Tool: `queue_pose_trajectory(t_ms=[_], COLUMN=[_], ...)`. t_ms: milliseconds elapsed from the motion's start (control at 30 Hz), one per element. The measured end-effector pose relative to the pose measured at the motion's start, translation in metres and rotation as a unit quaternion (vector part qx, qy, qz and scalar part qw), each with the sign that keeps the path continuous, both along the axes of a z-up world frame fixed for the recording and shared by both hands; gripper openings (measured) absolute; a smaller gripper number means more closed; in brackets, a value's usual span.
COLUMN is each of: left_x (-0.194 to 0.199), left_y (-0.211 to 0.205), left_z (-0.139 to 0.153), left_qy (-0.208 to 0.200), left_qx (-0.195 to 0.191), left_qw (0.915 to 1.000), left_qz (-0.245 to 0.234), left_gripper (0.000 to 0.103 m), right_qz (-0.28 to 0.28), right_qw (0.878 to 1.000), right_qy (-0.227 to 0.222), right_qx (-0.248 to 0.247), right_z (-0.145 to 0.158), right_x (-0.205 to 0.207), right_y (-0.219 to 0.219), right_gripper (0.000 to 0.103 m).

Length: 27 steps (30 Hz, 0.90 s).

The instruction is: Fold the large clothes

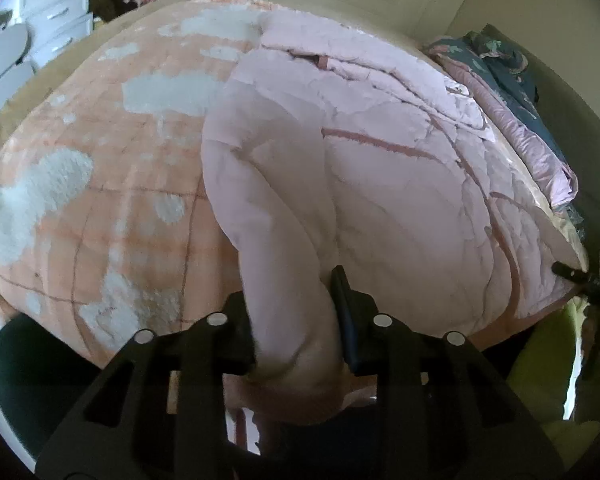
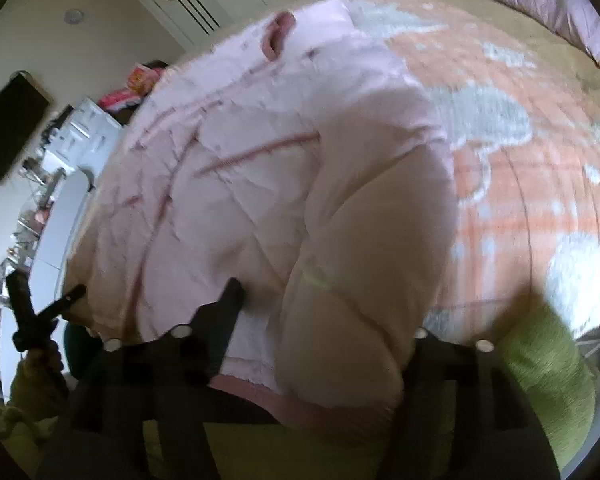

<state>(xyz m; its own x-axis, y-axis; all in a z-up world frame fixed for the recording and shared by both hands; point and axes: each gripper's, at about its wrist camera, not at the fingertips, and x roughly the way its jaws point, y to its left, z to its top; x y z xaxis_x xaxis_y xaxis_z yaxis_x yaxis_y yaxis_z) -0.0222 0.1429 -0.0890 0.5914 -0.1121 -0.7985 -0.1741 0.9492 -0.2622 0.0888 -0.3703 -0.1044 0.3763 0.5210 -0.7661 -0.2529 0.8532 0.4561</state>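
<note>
Left fingers [image 1: 296,312] clamped on pink jacket [image 1: 360,160] sleeve; right fingers [image 2: 332,320] loosely straddling hem

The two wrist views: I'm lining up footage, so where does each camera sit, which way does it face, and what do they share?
Left wrist view: on the left gripper, angled down across the bed; its fingers pinch a sleeve of the pink padded jacket; the right gripper shows at the right edge.
Right wrist view: on the right gripper, angled down; the jacket's other sleeve lies between its fingers; the left gripper and the hand holding it show at lower left.
Shared: the jacket, the peach blanket, each other's gripper.
</note>
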Motion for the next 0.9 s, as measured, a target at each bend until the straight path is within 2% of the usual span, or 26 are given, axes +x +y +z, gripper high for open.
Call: queue_pose_trajectory(t_ms=[67,167,200,267,300,367,533,733,900], left_x=[0.001,0.003,0.004,0.006,0.006,0.007,0.01,0.03,0.047], left_y=[0.001,-0.002,-0.003,-0.006,-0.006,-0.006,-0.007,-0.015,-0.016], left_z=[-0.004,-0.008,-0.008,-0.003,0.0,0.007,0.034,0.076,0.107], left_qy=[0.004,0.011,0.011,0.006,-0.001,-0.013,-0.063,-0.116,-0.144], left_qx=[-0.008,-0.005,-0.002,0.008,0.007,0.007,0.002,0.006,0.008], left_qw=[1.0,0.9999,0.9999,1.0,1.0,0.9999,0.998,0.9929,0.9886], left_qz=[0.0,-0.001,-0.001,-0.001,-0.002,0.002,-0.001,-0.026,-0.042], left_gripper=[0.029,0.03,0.03,0.017,0.015,0.01,0.008,0.007,0.007], right_qz=[0.001,0.0,0.002,0.015,0.019,0.026,0.027,0.025,0.03], right_qw=[1.0,1.0,1.0,1.0,1.0,0.999,0.997,0.989,0.984], right_qy=[0.013,0.02,0.016,0.0,-0.007,-0.026,-0.063,-0.098,-0.125], right_qx=[-0.005,0.0,0.001,0.011,0.012,0.016,0.046,0.108,0.128], right_z=[-0.007,-0.012,-0.011,-0.002,0.003,0.016,0.043,0.081,0.11], right_x=[-0.001,-0.003,-0.006,-0.008,-0.008,-0.009,-0.008,0.008,0.026], right_y=[0.001,0.002,0.002,0.004,0.005,0.006,0.006,0.006,0.011], right_gripper=[0.07,0.068,0.058,0.042,0.036,0.034,0.031,0.03,0.029])
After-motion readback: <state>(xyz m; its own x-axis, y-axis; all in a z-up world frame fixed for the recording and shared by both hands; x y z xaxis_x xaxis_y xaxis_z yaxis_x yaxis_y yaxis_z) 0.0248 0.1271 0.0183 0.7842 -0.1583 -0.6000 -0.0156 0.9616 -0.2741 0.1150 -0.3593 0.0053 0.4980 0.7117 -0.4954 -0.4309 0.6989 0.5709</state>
